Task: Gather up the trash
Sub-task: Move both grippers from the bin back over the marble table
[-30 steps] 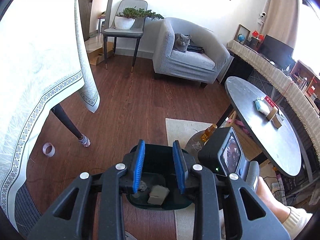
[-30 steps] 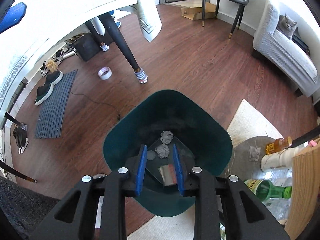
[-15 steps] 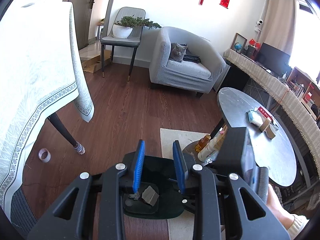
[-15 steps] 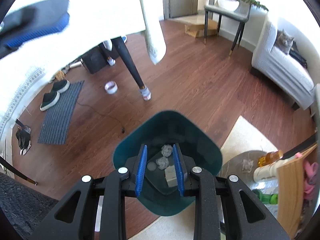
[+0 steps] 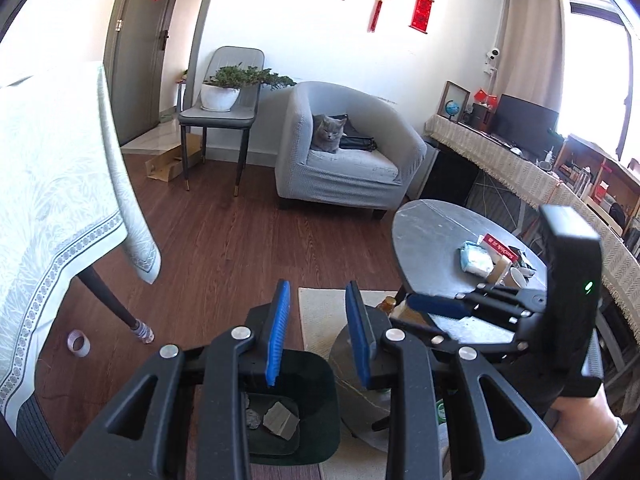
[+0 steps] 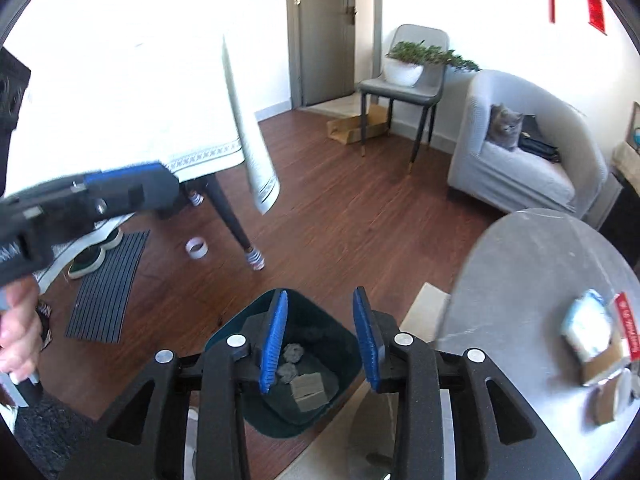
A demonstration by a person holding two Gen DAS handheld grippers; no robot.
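Landmark: the dark green trash bin [image 6: 308, 376], standing on the wood floor; every place below is told from it.
Tape roll [image 6: 196, 248]: on the floor well to the left of the bin, near the leg of the cloth-covered table [image 5: 60, 184].
Left gripper [image 5: 318, 332]: above the bin's right edge in its own view; jaws apart by a moderate gap with nothing between them, only floor and rug seen through the gap.
Trash in the bin: a brownish folded cardboard piece [image 6: 308, 390] lies on the bottom, with two grey crumpled wads [image 6: 290, 362] just beside it on the far left side.
Right gripper [image 6: 320, 338]: over the bin's opening in its own view; its jaws have just been opening and stand apart, holding nothing, the trash far below them.
Grey armchair [image 5: 344, 160]: well beyond the bin, against the far wall, a grey cat [image 5: 328, 134] sitting on it.
Round grey table [image 5: 436, 240]: to the right of the bin, higher than it.
Items left on the round table: a pale blue packet [image 6: 586, 326], a red box and cardboard pieces, together near its right edge.
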